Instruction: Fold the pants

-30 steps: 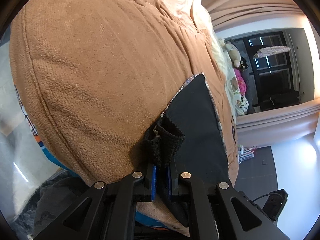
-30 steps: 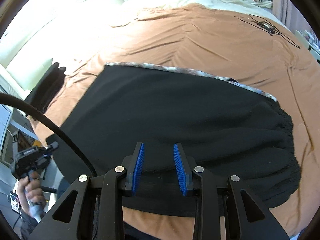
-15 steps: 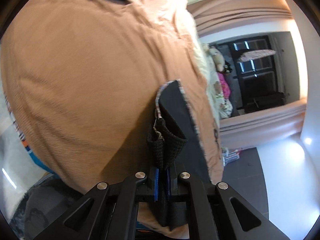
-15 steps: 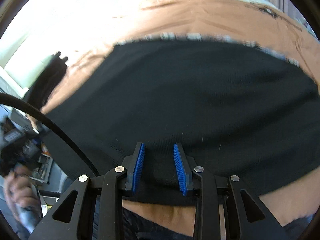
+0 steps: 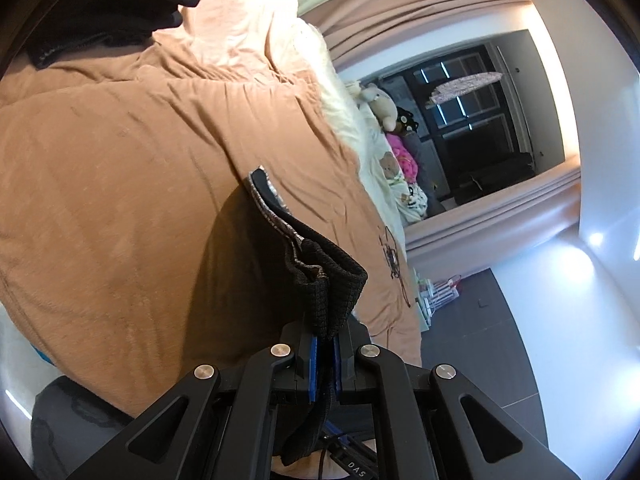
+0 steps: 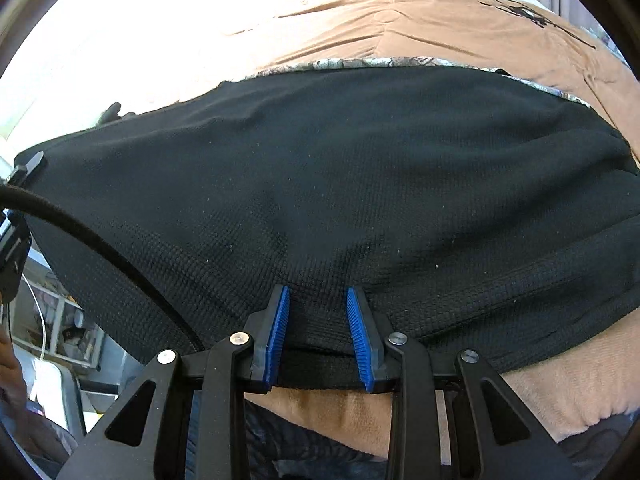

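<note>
Left gripper point(image 5: 325, 354) is pinching a bunched corner of the black pants point(image 5: 328, 280), blue pads pressed tight on the knit fabric, corner lifted off the brown blanket point(image 5: 120, 200) with the patterned trim edge point(image 5: 276, 204) trailing away from it and casting a shadow underneath. Right gripper point(image 6: 319, 334) is sitting with its fingers spread apart, blue pads point(image 6: 280, 332) straddling the near hem of the pants point(image 6: 340, 184) but not clamping it; can't tell if the tips are touching the cloth. In the right wrist view the pants are lying spread across the blanket point(image 6: 420, 28), patterned trim running along the far edge, near hem hanging close to the bed edge. Another dark garment point(image 5: 108, 12) is lying farther up the bed. Stuffed toy point(image 5: 382, 104) is sitting by the pillows near the window
</note>
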Motion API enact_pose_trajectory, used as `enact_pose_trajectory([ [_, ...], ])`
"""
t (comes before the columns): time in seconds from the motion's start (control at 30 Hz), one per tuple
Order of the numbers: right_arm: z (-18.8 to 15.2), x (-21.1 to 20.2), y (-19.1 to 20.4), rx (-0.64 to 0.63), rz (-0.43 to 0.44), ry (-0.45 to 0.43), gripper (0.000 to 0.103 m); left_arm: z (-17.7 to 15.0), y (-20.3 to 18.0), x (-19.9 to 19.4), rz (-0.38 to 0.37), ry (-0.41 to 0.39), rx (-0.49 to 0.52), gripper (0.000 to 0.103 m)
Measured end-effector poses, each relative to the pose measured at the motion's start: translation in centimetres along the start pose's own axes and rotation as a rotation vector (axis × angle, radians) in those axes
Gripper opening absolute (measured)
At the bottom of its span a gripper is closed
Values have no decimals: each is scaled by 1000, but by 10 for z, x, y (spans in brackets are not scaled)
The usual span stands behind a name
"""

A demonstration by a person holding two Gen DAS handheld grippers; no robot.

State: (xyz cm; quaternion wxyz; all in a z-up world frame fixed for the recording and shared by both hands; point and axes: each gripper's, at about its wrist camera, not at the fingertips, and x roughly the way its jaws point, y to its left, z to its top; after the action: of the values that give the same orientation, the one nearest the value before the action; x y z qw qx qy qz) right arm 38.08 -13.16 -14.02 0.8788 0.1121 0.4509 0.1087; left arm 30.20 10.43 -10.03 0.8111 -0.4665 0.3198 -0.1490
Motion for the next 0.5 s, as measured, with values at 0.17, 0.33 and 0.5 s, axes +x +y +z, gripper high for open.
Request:
enact_pose_trajectory([
  [0.17,5,-7,-11,24,28,-41,28,0,-15,4,18,-1,19,5],
  [0.33,14,-7,-13,38,48,-84,28,-1,-33,9,3,1,53,5],
  [0.5,5,17,-12,41,51,-30,28,-2,-54,20,-6,23,93,5],
])
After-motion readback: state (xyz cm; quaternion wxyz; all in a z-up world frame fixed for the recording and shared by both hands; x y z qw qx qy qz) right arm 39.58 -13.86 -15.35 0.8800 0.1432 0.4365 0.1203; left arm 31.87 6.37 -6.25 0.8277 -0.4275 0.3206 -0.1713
